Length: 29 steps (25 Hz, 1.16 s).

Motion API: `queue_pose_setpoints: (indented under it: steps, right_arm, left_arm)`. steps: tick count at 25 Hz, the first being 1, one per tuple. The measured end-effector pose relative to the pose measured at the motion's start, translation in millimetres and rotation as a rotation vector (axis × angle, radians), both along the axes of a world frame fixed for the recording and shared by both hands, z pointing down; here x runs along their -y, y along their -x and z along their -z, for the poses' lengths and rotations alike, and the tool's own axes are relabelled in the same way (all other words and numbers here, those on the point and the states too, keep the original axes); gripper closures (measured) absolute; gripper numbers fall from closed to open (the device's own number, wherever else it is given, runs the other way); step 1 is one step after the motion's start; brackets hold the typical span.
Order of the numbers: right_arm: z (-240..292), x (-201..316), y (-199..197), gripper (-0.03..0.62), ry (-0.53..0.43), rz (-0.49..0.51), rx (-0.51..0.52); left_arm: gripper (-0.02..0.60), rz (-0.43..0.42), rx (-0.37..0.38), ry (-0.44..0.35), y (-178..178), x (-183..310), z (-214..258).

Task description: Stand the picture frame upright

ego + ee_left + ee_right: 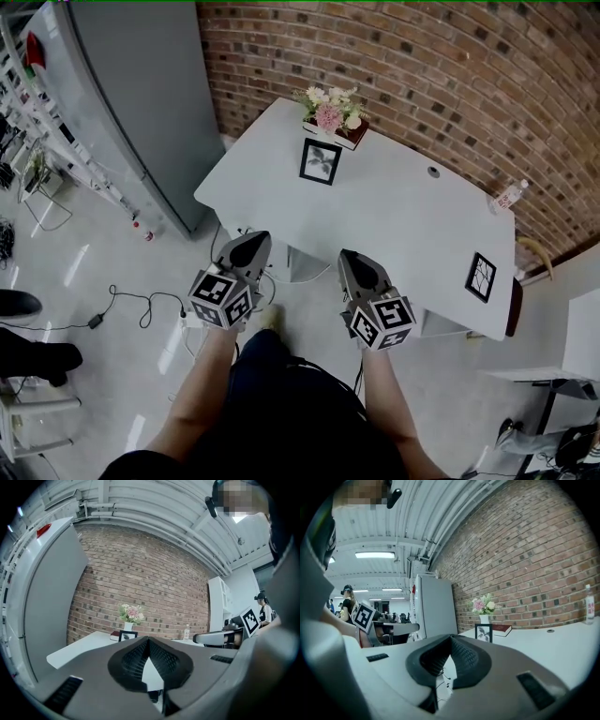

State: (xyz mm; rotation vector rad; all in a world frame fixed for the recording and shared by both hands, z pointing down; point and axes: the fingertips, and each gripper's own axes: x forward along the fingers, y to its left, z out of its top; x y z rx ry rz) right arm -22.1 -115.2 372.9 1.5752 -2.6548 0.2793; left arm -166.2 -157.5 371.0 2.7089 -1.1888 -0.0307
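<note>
Head view: L hand-held gripper (246, 251) & R hand-held gripper (354, 262) were both closed and empty, side by side, just short of the white bench (403, 211) at its near edge. The picture frame (320, 161) stood at the far side, just before the flowers (331, 108). A second frame (481, 277) sat near the R end, w/ open bench top between.

Left gripper view: jaws together, nothing betw. them. The picture frame stood upright ahead.

Right gripper view: jaws together. A book (501, 630) lay just beside the upright frame, a bottle (589, 604) far R.
</note>
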Motion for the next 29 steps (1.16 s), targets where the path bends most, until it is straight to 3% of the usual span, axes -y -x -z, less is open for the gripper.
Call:
queue_pose_setpoints:
  steps: [14, 29]
  right_arm:
    - [8.0, -81.5, 10.4, 0.591, -0.015, 0.017, 0.005]
    - [5.8, -90.4, 8.9, 0.591, -0.007, 0.032, 0.038]
  left_arm:
    - [0.581, -0.009, -0.015, -0.033, 0.3, -77.2, 19.1]
    - [0.581, -0.007, 0.002, -0.039, -6.0, -87.3, 22.9]
